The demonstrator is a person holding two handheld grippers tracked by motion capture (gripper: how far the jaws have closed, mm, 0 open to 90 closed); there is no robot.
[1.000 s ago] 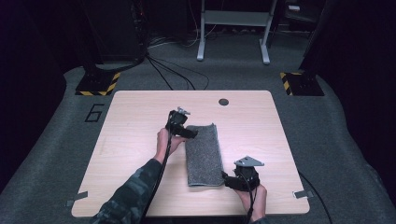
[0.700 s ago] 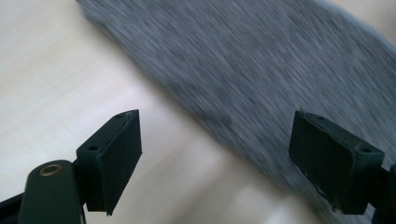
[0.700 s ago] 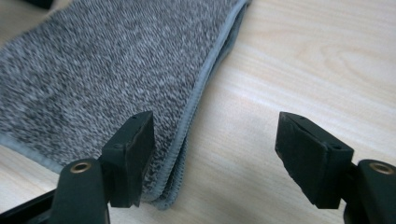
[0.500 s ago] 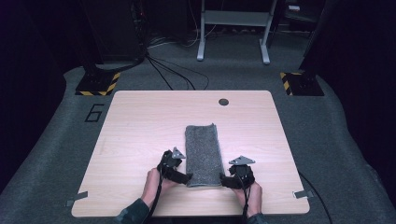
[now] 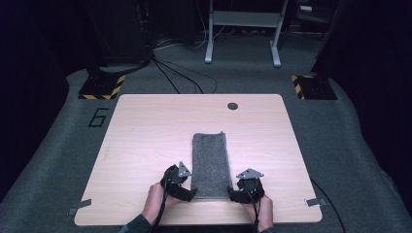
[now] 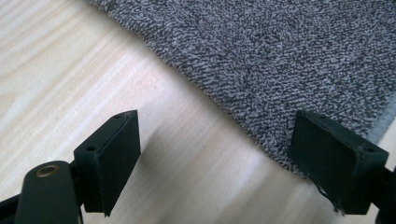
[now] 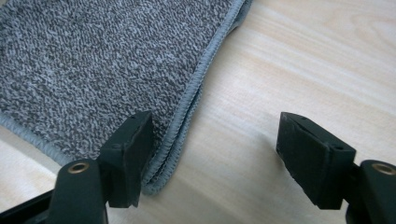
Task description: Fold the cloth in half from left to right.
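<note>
You had the grey towel [image 5: 210, 165] folded into a long strip near the table's [image 5: 145, 126] middle, its near end by the front edge. Both grippers sat at that end: left gripper [image 5: 187, 194] at the towel's near-left corner, right gripper [image 5: 236, 195] at its near-right corner, jaws spread, nothing pinched. R jaws had just been opening, one pad over the hem. To fold well: slide the lower pads under all layers at both corners, pinch evenly, lift together, keep edges aligned w/ the far end.
</note>
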